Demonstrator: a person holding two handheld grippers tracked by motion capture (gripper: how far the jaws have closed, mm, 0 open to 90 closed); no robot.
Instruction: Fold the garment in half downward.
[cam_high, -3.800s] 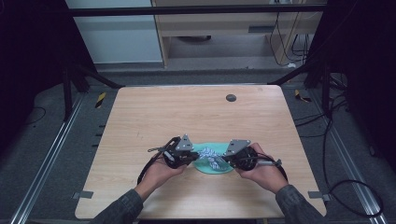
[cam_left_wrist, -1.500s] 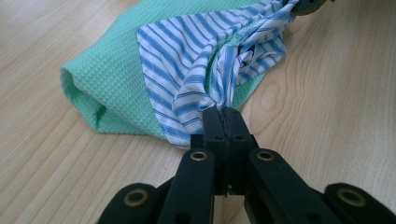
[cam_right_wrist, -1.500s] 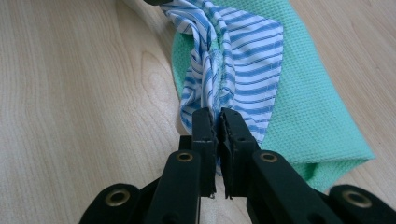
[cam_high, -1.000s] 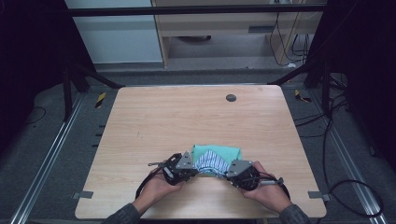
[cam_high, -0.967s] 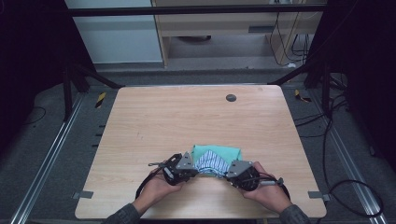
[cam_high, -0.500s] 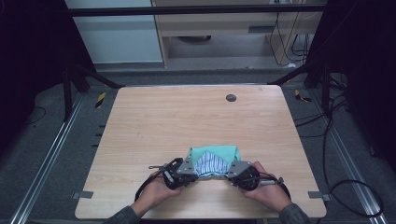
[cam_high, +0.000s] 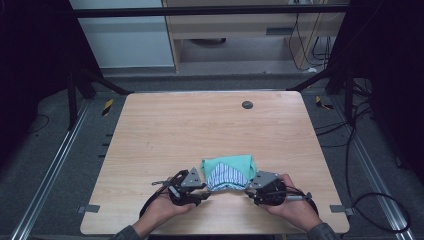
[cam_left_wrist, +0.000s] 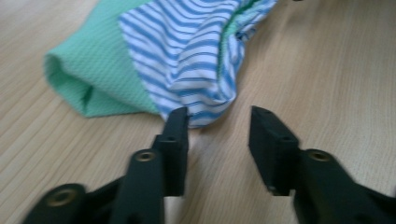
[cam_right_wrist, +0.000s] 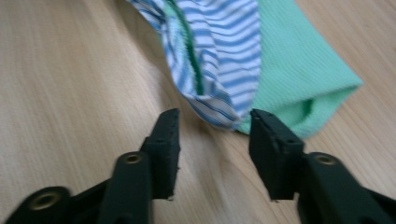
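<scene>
Two grippers sit low in the high view, with a folded garment (cam_high: 228, 172) lying on the table (cam_high: 165, 135) between them, just below the frame's centre. It is green cloth with a blue-and-white striped panel facing the bottom edge. The left gripper (cam_left_wrist: 218, 122) has its jaws apart; the striped corner lies just above the gap, touching the left jaw's tip. The right gripper (cam_right_wrist: 214, 122) is likewise spread, the striped fold's end sitting between and just above its jaw tips, ungrasped.
</scene>
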